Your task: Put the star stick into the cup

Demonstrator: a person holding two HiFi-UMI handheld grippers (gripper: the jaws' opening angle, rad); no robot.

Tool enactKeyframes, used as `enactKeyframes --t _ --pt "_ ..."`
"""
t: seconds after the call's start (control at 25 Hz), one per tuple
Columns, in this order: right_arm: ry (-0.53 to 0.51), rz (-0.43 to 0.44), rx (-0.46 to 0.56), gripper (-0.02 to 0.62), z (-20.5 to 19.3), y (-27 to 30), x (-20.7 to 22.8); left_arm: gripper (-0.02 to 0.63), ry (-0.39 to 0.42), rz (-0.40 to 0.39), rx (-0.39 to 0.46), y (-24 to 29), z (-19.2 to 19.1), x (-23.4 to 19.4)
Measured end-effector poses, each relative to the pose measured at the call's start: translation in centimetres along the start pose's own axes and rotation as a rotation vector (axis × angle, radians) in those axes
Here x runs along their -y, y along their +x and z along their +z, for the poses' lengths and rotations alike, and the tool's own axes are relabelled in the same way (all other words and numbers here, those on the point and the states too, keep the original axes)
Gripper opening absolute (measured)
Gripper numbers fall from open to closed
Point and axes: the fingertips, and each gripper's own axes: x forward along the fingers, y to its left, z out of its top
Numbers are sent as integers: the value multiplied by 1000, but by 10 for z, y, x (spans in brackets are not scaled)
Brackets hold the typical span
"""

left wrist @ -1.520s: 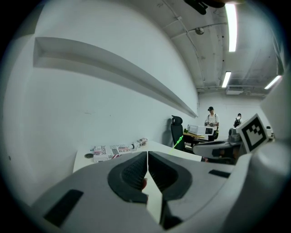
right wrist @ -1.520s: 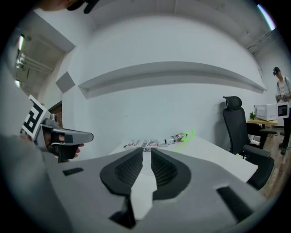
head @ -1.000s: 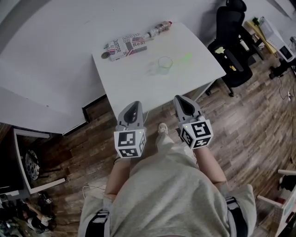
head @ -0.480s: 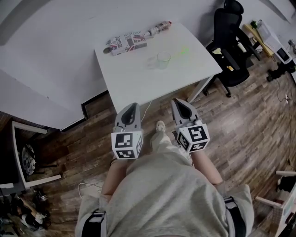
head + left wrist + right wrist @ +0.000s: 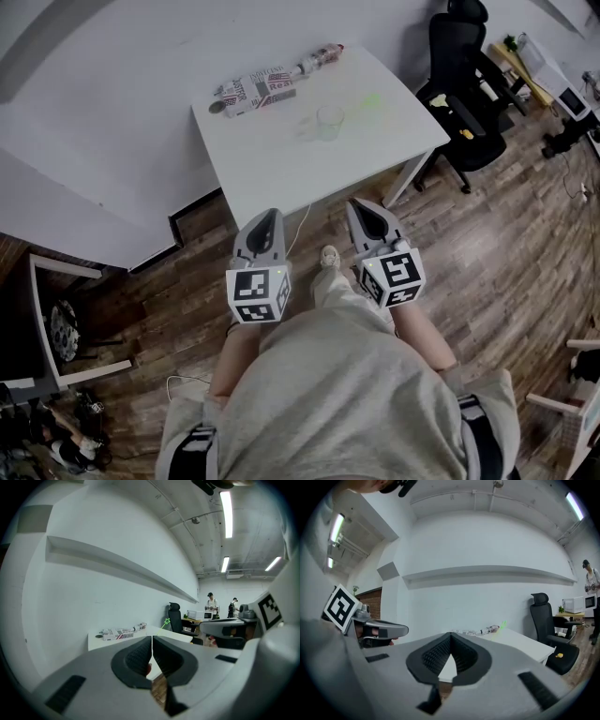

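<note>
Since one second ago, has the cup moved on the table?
No. The cup keeps its place on the table, between the printed box and the star stick.

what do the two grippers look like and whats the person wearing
The left gripper and right gripper are matching grey shells tapering to dark ribbed pads. Each carries a white cube with black square markers. No cables show. The person wears a light grey top.

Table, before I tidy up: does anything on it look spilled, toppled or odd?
Nothing stands out. The cup stands upright, the star stick slants by it, and a printed box lies at the table's far edge. No spill shows.
</note>
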Motion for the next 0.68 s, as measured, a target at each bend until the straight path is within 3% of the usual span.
enactKeyframes --t 0.68 --pt "19 8 -8 -2 -1 10 1 9 -7 -1 -8 8 0 -1"
